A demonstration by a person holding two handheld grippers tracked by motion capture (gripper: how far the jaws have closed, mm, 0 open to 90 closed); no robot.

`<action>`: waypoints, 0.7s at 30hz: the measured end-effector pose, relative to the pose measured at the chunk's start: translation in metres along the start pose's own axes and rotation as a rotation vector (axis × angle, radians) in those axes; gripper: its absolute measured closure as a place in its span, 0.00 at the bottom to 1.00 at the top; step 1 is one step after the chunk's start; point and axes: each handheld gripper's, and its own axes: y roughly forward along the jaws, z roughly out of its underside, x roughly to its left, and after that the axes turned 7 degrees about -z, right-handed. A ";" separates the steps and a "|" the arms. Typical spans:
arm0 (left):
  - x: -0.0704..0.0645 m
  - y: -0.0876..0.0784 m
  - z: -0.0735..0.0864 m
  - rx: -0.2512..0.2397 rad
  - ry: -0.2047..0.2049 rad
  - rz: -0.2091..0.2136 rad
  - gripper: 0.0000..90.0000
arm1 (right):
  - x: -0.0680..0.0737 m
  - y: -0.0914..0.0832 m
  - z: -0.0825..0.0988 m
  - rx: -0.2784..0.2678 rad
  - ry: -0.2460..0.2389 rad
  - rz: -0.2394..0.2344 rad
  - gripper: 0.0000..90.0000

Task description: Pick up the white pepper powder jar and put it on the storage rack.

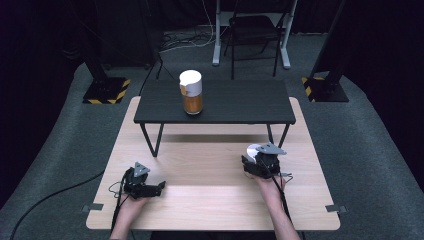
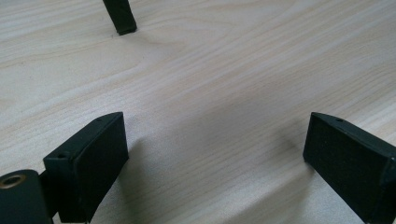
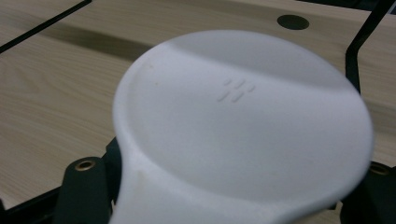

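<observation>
- The flat white round plastic lid (image 3: 243, 126) is clenched in your right tool (image 1: 256, 161), held at the near right of the light wooden worktop (image 1: 210, 200), its flat face turned up towards the tool's camera.
- The tall clear jar of amber contents with a white top (image 1: 191, 92) stands upright on the small black raised table (image 1: 240, 107), well beyond the lid and to its left; your right hand is the nearer one.
- Your left tool (image 1: 145, 187) rests on the worktop, released, nothing between its jaws.

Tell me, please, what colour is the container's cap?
White cap, seen best in the high view.
</observation>
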 end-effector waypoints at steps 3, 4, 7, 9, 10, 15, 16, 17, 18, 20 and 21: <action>0.000 0.000 0.000 0.000 0.000 0.000 0.07 | -0.001 -0.004 -0.001 -0.005 -0.005 -0.004 0.33; 0.000 0.000 0.000 0.000 0.000 0.000 0.07 | -0.002 -0.006 -0.001 -0.008 -0.007 -0.006 0.33; 0.000 0.000 0.000 0.000 0.000 0.000 0.07 | -0.003 -0.009 -0.003 -0.013 -0.013 -0.012 0.33; 0.000 0.000 0.000 0.000 0.000 0.000 0.07 | -0.004 -0.013 -0.006 -0.016 -0.017 -0.020 0.33; 0.000 0.000 0.000 0.000 0.000 0.000 0.07 | -0.004 -0.016 -0.008 -0.020 -0.024 -0.024 0.33; 0.000 0.000 0.000 0.000 0.000 0.000 0.07 | -0.006 -0.025 -0.015 -0.025 -0.040 -0.044 0.33; 0.000 0.000 0.000 0.000 0.000 0.000 0.07 | -0.006 -0.027 -0.017 -0.023 -0.042 -0.049 0.33; 0.000 0.000 0.000 0.000 0.000 0.000 0.07 | -0.006 -0.028 -0.018 -0.024 -0.046 -0.053 0.33; 0.000 0.000 0.000 0.000 0.000 0.000 0.07 | -0.005 -0.030 -0.020 -0.023 -0.052 -0.058 0.33; 0.000 0.000 0.000 0.000 0.000 0.000 0.07 | -0.005 -0.033 -0.023 -0.025 -0.063 -0.064 0.33; 0.000 0.000 0.000 0.000 0.000 0.000 0.07 | -0.005 -0.034 -0.024 -0.026 -0.065 -0.069 0.33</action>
